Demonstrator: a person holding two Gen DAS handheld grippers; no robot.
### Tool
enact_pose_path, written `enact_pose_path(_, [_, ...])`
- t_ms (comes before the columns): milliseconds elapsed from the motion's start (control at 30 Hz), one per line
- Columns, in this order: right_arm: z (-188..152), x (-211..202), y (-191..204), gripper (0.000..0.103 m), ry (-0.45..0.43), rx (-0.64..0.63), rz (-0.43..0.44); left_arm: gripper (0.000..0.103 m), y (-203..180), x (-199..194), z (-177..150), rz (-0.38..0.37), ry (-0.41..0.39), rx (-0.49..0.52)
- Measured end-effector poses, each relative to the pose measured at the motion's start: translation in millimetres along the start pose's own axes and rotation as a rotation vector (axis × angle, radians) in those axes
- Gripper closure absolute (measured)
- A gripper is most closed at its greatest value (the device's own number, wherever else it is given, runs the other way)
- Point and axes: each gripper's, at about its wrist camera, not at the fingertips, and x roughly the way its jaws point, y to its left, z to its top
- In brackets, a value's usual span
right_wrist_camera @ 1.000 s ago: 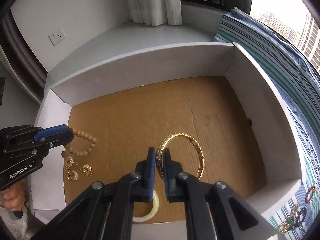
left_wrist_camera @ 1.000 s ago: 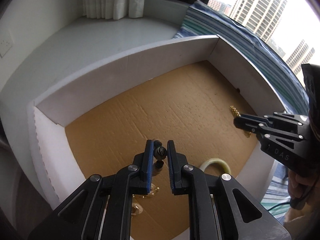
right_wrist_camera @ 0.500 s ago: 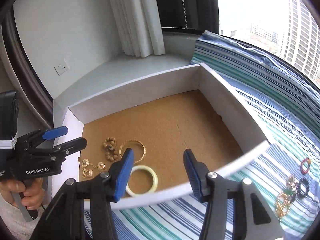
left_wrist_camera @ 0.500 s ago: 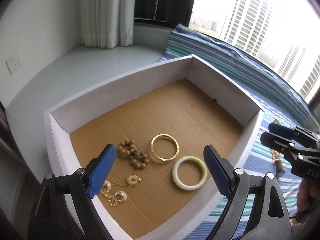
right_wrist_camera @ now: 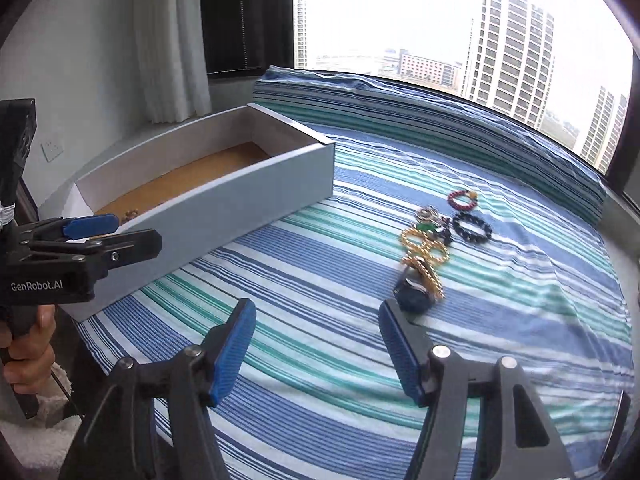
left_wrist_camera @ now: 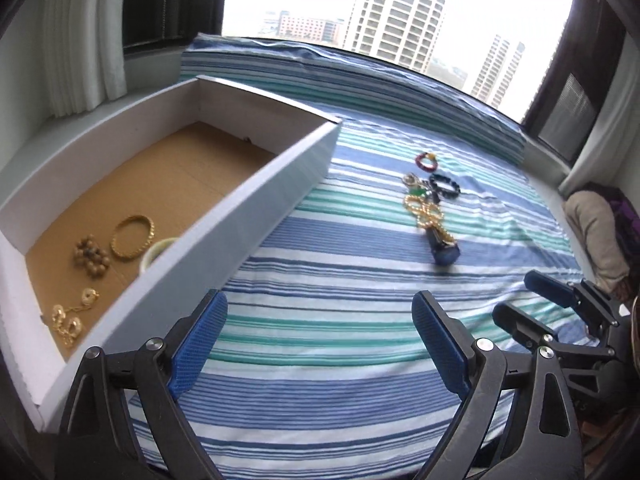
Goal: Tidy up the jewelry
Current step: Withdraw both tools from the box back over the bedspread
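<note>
Both claws, left (left_wrist_camera: 320,344) and right (right_wrist_camera: 316,354), hung spread and empty over the striped cloth (left_wrist_camera: 340,320), 4 pieces boxed (left_wrist_camera: 256,196), the rest heaped (right_wrist_camera: 430,248) nearby, where tangled chains risked dragging neighbours along.

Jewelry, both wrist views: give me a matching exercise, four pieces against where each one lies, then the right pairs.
Things:
1. gold bangle
2. wooden bead bracelet
3. red bead bracelet
4. black bead bracelet

Places:
A. on the striped cloth, farthest from the grippers
B. in the box, beside the pale ring
C. on the cloth, just nearer than the red one
D. in the box, left of the bangle

Pairs: 1-B, 2-D, 3-A, 4-C
</note>
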Motion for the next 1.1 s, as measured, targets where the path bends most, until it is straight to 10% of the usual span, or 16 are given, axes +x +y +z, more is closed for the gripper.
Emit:
enact_pose_path(367, [-67.9,-19.2,-36.5,0.038,0.029,0.125,-0.12,0.009,-41.5,16.6,-36.9,-0.044,0.098,0.075])
enact_pose_path(1100, [-80.4,-22.1,-27.5,0.038,0.032,0.133,-0.137,0.008,-45.8,19.9,-47.7,-0.017,0.111,0.089])
